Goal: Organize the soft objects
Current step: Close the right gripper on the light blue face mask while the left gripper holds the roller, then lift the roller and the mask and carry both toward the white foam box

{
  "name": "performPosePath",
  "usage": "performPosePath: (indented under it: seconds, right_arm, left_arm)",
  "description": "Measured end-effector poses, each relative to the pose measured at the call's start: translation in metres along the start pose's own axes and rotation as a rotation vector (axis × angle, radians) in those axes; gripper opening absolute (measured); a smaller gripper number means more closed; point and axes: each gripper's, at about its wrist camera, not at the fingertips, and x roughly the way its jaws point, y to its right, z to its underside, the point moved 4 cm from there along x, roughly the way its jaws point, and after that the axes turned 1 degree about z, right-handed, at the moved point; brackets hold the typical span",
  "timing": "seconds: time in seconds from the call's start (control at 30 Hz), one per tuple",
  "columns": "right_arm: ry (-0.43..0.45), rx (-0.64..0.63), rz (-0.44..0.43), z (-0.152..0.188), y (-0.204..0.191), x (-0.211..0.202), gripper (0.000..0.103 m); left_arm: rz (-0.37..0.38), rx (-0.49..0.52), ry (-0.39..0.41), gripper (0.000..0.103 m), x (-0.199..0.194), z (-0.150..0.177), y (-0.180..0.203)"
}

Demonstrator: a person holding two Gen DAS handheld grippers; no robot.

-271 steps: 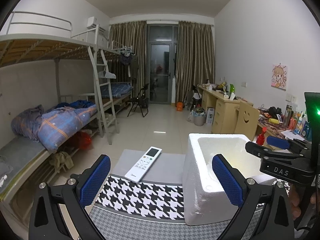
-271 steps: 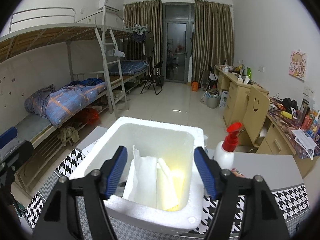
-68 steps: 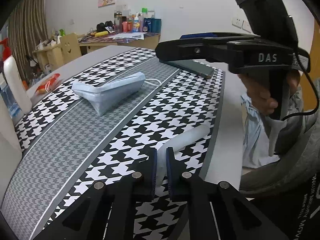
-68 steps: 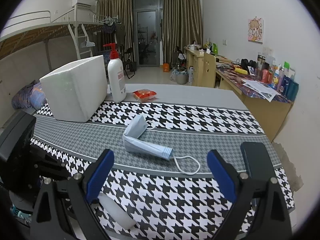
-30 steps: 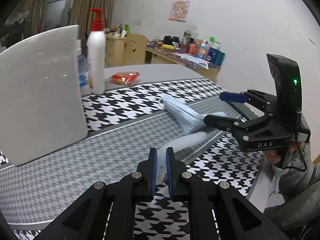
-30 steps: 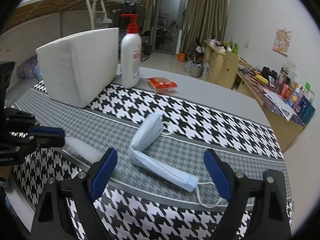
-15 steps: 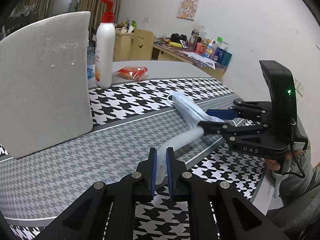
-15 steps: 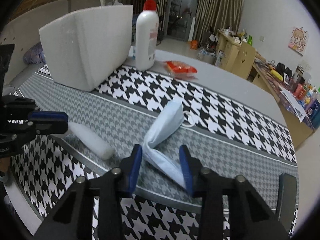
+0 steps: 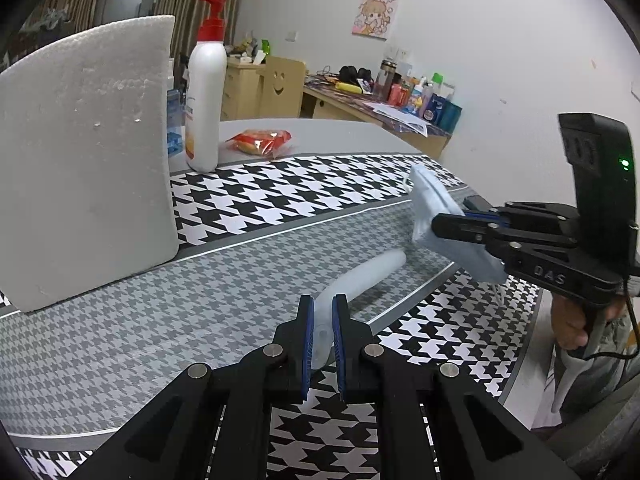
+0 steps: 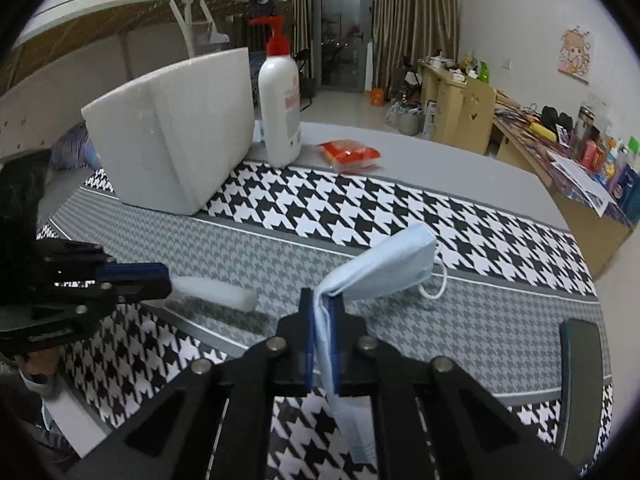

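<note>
My left gripper (image 9: 320, 322) is shut on a pale translucent soft roll (image 9: 366, 273) and holds it just above the houndstooth cloth; the left gripper (image 10: 166, 280) and the roll (image 10: 218, 294) also show in the right wrist view. My right gripper (image 10: 321, 312) is shut on a light blue face mask (image 10: 386, 266), lifted off the cloth with its ear loop hanging. The right gripper (image 9: 438, 225) and the mask (image 9: 434, 206) also show in the left wrist view. A white foam box (image 9: 86, 156) stands at the left, its inside hidden.
A white pump bottle with a red top (image 9: 206, 104) and a red snack packet (image 9: 260, 140) stand behind the box. A dark phone (image 10: 580, 372) lies at the table's right edge. The houndstooth cloth (image 10: 360, 208) covers the table; desks line the far wall.
My right gripper closed on the face mask and lifted it off the cloth. My left gripper stays shut on the roll and has shifted a little toward the foam box.
</note>
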Motion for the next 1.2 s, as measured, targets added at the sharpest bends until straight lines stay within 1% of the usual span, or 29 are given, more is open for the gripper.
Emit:
performPosePath:
  seconds: [0.2, 0.33, 0.43, 0.63, 0.9, 1.2]
  right_arm:
    - [0.027, -0.016, 0.026, 0.001, -0.008, -0.012, 0.009]
    - [0.036, -0.004, 0.029, 0.001, -0.008, -0.018, 0.009]
    - [0.048, 0.013, 0.031, 0.004, -0.007, -0.022, 0.009]
    - [0.062, 0.053, 0.041, 0.006, -0.001, -0.029, 0.009]
    - [0.086, 0.058, 0.058, 0.006, 0.001, -0.038, 0.009]
    - [0.163, 0.077, 0.06, -0.002, 0.003, -0.058, 0.009]
  left_arm:
    - [0.006, 0.03, 0.029, 0.01, -0.011, 0.002, 0.008]
    - [0.014, 0.041, 0.039, 0.01, -0.018, 0.003, 0.013]
    - [0.004, 0.052, 0.059, 0.01, -0.027, 0.0, 0.016]
    - [-0.002, 0.068, 0.066, 0.01, -0.036, -0.005, 0.025]
    - [-0.015, 0.095, 0.072, 0.01, -0.044, -0.013, 0.04]
    - [-0.04, 0.109, 0.085, 0.01, -0.059, -0.025, 0.043]
